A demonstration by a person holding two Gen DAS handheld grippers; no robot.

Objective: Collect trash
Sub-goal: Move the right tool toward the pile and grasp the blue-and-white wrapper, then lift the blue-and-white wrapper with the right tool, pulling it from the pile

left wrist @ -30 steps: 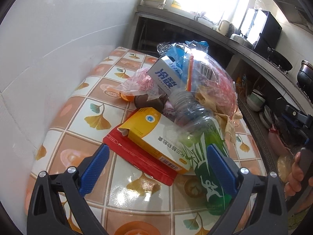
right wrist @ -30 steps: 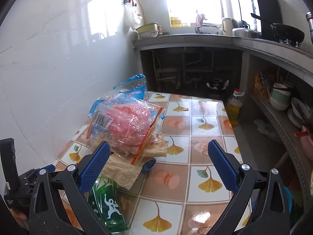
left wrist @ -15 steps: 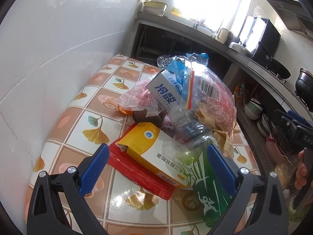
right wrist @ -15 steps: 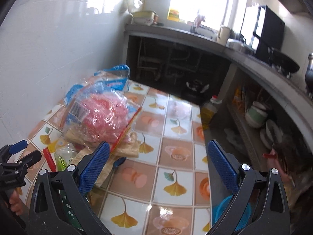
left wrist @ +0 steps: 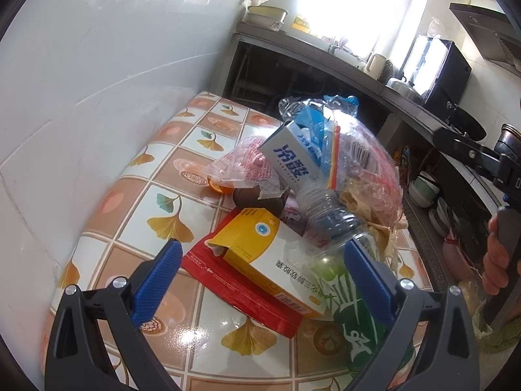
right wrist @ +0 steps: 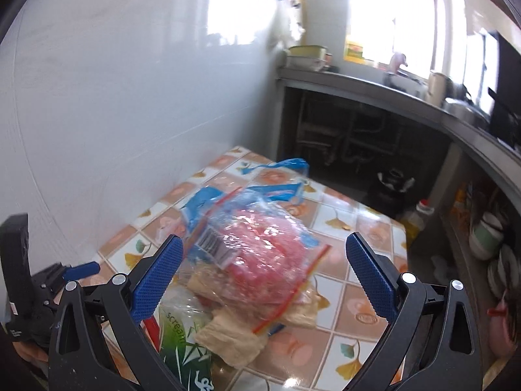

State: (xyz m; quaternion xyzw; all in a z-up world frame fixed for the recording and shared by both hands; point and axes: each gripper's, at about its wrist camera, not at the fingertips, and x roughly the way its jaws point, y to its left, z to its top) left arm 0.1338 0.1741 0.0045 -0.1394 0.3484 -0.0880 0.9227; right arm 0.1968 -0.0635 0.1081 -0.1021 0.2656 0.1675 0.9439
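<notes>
A pile of trash lies on the tiled table [left wrist: 136, 192]. In the left wrist view it holds a yellow and white box [left wrist: 260, 254] on a red packet [left wrist: 241, 293], a clear and green plastic bottle [left wrist: 338, 260], a white and blue carton [left wrist: 289, 159] and a clear bag [left wrist: 364, 166]. My left gripper [left wrist: 263, 277] is open and empty just in front of the yellow box. In the right wrist view my right gripper [right wrist: 265, 277] is open and empty over the clear bag with pink contents [right wrist: 257, 247], with the green bottle [right wrist: 182, 339] below.
A white tiled wall [left wrist: 81, 81] runs along the left of the table. A dark counter [right wrist: 423, 107] with pots and a kettle stands behind and to the right. Shelves with bowls [right wrist: 488, 238] are at the right. A yellow oil bottle [right wrist: 420, 215] stands on the floor.
My right gripper has swung left and closer, over the clear bag. My left gripper has drawn back and risen a little; the trash has not moved.
</notes>
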